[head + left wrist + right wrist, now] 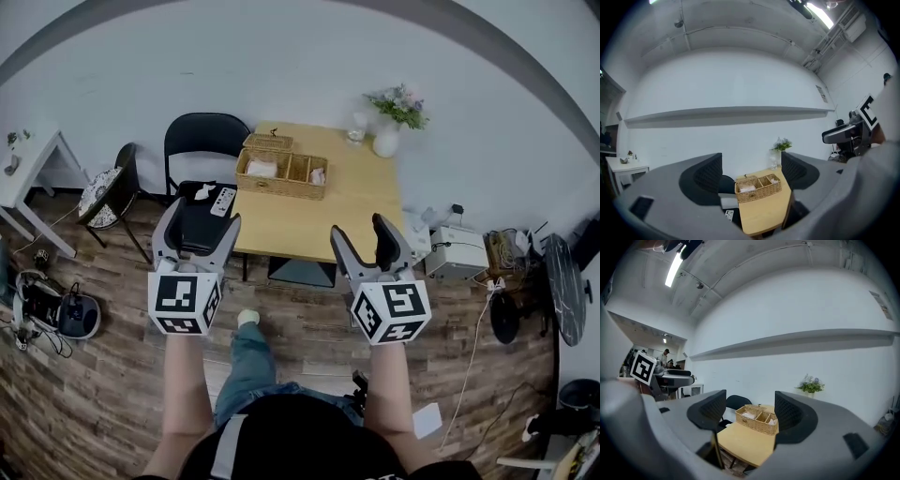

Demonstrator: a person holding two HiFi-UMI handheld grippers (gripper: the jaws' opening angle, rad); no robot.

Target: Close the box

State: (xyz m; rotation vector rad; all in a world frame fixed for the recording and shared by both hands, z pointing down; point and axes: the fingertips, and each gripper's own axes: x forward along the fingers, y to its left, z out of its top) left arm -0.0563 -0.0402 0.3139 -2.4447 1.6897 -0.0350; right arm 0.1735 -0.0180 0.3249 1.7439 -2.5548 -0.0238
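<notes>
A wicker box (pixel 279 172) (pixel 757 187) (pixel 756 419) with its lid up at the back and several compartments holding pale items sits at the far left of a wooden table (pixel 314 211) (pixel 765 215) (pixel 743 443). My left gripper (pixel 195 228) (pixel 751 176) hovers open, well short of the table over the floor. My right gripper (pixel 369 242) (pixel 749 413) is open too, near the table's front edge. Neither holds anything.
A black chair (pixel 199 148) with a remote on its seat stands left of the table. A white vase of flowers (pixel 394 117) and a glass stand at the table's far right corner. Boxes and cables (pixel 457 251) lie right on the wooden floor; a white side table (pixel 28 178) stands left.
</notes>
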